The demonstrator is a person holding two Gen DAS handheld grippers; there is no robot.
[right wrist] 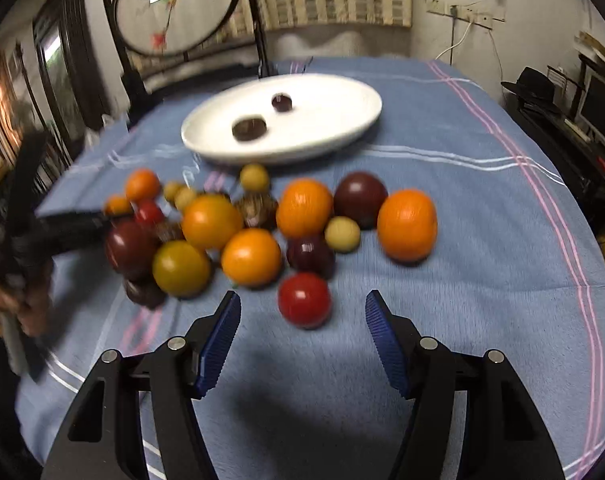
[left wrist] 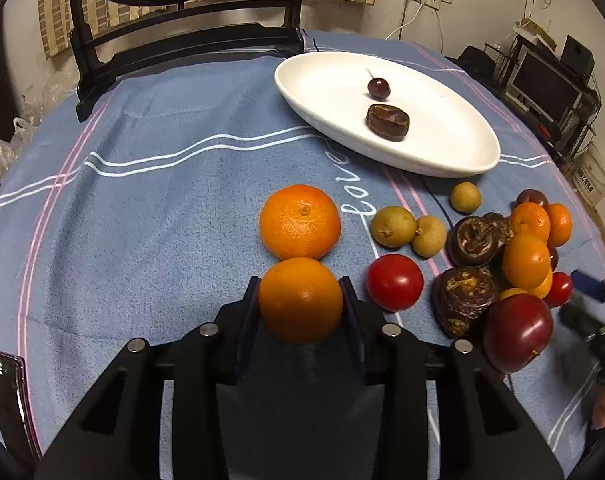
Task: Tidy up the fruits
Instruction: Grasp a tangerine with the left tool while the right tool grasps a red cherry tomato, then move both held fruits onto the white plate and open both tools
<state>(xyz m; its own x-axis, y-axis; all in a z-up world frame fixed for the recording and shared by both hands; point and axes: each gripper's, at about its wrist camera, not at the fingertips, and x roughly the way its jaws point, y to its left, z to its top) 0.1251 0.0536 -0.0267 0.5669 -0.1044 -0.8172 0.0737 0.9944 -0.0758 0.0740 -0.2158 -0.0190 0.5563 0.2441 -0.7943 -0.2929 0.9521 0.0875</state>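
My left gripper (left wrist: 301,286) is shut on an orange (left wrist: 300,300), held just above the blue cloth, right behind a second orange (left wrist: 299,221). A white oval plate (left wrist: 326,80) beyond holds a cherry (left wrist: 378,88) and a dark brown fruit (left wrist: 387,122). To the right lies a pile of fruits: a red tomato (left wrist: 394,282), longans (left wrist: 393,226), water chestnuts (left wrist: 464,294), small oranges (left wrist: 526,261). My right gripper (right wrist: 302,312) is open, with a red tomato (right wrist: 304,299) between its fingertips. The plate (right wrist: 342,92) and the fruit pile (right wrist: 212,222) show blurred in the right wrist view.
A dark wooden stand with a round embroidered screen (left wrist: 182,40) stands at the table's far edge. The left gripper (right wrist: 62,232) shows blurred at the left of the right wrist view. Shelves with electronics (left wrist: 550,80) stand to the right of the table.
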